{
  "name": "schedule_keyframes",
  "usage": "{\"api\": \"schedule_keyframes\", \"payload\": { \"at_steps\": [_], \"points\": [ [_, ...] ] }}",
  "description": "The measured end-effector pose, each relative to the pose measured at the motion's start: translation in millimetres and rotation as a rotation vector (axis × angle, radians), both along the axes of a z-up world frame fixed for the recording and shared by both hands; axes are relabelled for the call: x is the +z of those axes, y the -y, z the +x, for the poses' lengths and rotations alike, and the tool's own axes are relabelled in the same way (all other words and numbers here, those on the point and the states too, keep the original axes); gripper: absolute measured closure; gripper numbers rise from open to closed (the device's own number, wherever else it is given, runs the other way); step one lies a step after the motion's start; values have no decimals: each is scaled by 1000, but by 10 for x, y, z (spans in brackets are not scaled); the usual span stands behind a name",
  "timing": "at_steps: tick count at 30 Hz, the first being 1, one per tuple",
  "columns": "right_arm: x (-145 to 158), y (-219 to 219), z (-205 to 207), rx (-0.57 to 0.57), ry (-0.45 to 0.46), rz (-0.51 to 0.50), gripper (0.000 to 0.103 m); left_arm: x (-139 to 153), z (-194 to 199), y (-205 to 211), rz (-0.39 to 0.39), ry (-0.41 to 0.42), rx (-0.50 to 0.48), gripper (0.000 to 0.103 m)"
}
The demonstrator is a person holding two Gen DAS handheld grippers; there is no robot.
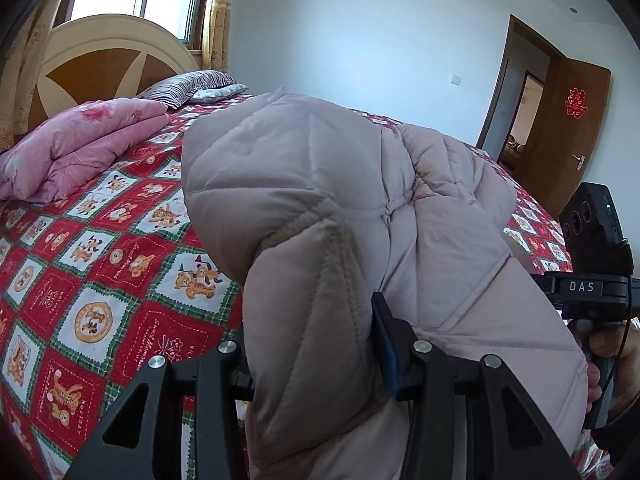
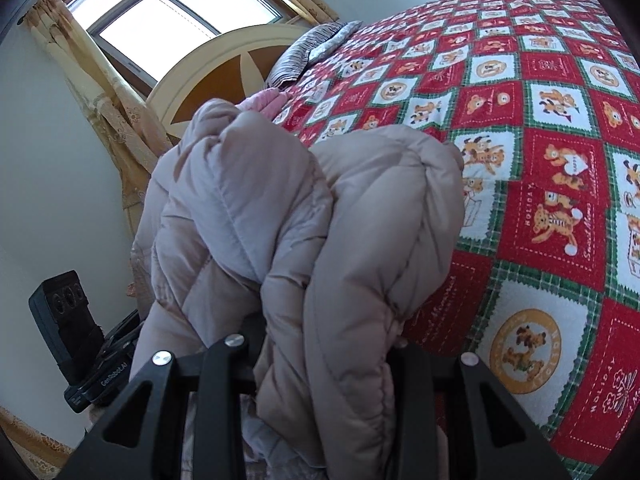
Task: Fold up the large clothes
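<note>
left hand-held gripper [image 1: 316, 344]: clamped on a thick bunch of the quilted coat [image 1: 340, 200] – padding fills the gap between the pads
right hand-held gripper [image 2: 324, 364]: also closed on a bunched fold of the same coat [image 2: 288, 216]
coat: lifted, bulging up toward 12 o'clock from both grips, above the bed [image 1: 100, 248]
bed clutter: pink quilt [image 1: 72, 144] at 10 o'clock, pillows [image 1: 192, 86] beyond
step: carrying coat onto bed to spread – judgement
do well: keep both grips level and apart, lower onto the bare patterned cover, clear of the quilt
</note>
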State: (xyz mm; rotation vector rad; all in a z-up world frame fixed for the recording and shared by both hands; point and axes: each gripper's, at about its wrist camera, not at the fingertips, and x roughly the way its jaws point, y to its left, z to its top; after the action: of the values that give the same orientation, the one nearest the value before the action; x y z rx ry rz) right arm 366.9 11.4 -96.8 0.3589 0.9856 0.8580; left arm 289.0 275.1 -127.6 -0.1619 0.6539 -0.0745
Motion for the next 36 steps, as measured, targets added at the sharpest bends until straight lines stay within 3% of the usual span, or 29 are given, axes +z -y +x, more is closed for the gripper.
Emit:
{"api": "schedule_keyframes", "payload": {
  "at_steps": [16,23,36],
  "points": [
    [-166,9,105,-30,-37,-9,67,-159,83,-96,22,-21,18,52],
    [-197,-7,123,-44,-28,-36,65,-228,80,-108,74,-14,47,38],
    [-311,-30,166,-71,-17,-81,57,-326,94,-205,82,-7,117,9]
  ]
}}
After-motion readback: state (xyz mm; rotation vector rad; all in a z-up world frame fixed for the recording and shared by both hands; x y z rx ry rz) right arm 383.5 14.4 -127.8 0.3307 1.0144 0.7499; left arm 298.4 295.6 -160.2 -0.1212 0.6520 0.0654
